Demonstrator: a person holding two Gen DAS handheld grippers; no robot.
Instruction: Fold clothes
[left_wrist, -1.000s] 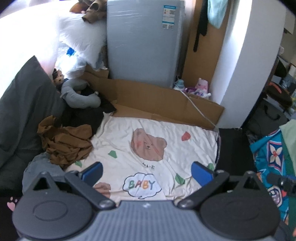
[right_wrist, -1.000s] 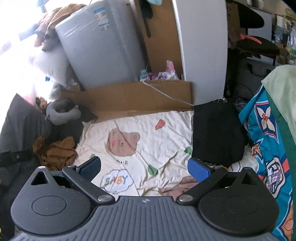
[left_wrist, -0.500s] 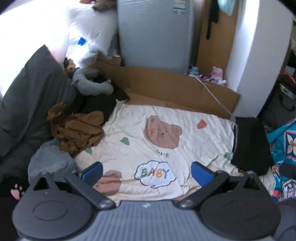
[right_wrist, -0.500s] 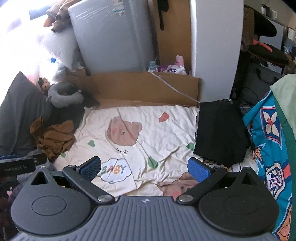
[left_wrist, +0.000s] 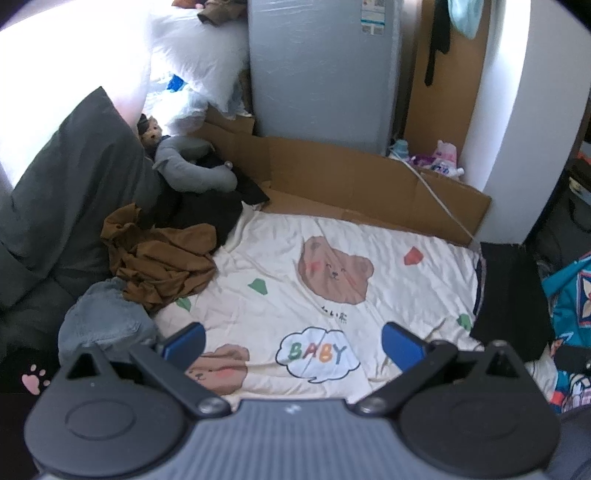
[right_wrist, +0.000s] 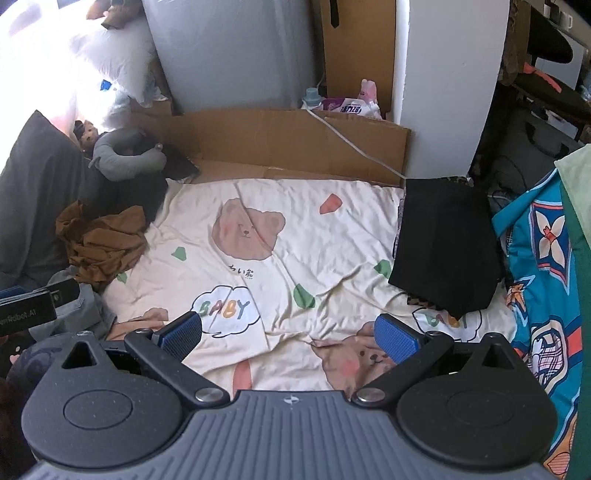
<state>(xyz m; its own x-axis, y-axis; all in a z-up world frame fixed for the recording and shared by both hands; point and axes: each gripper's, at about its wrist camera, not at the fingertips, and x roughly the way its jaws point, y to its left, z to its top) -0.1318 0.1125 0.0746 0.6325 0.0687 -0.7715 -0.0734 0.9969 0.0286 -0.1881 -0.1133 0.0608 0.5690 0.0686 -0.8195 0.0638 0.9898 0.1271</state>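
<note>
A crumpled brown garment (left_wrist: 162, 266) (right_wrist: 103, 243) lies at the left edge of the cream bear-print sheet (left_wrist: 332, 295) (right_wrist: 266, 251), with a blue denim piece (left_wrist: 103, 325) just in front of it. A folded black garment (right_wrist: 443, 240) (left_wrist: 509, 295) rests on the sheet's right side. My left gripper (left_wrist: 291, 345) is open above the sheet's near-left part, holding nothing. My right gripper (right_wrist: 288, 334) is open too, above the near middle of the sheet. The left gripper's body (right_wrist: 29, 310) shows at the left edge of the right wrist view.
A dark grey pillow (left_wrist: 66, 192) and a grey neck pillow (left_wrist: 192, 170) sit at the left. Cardboard (left_wrist: 351, 177) lines the far edge before a grey appliance (left_wrist: 321, 66) and a white pillar (right_wrist: 443, 81). A blue patterned cloth (right_wrist: 543, 266) covers the right.
Both views have shifted leftward over the bed: the brown garment and denim piece now show more fully in the left wrist view. Both grippers stay open and empty.
</note>
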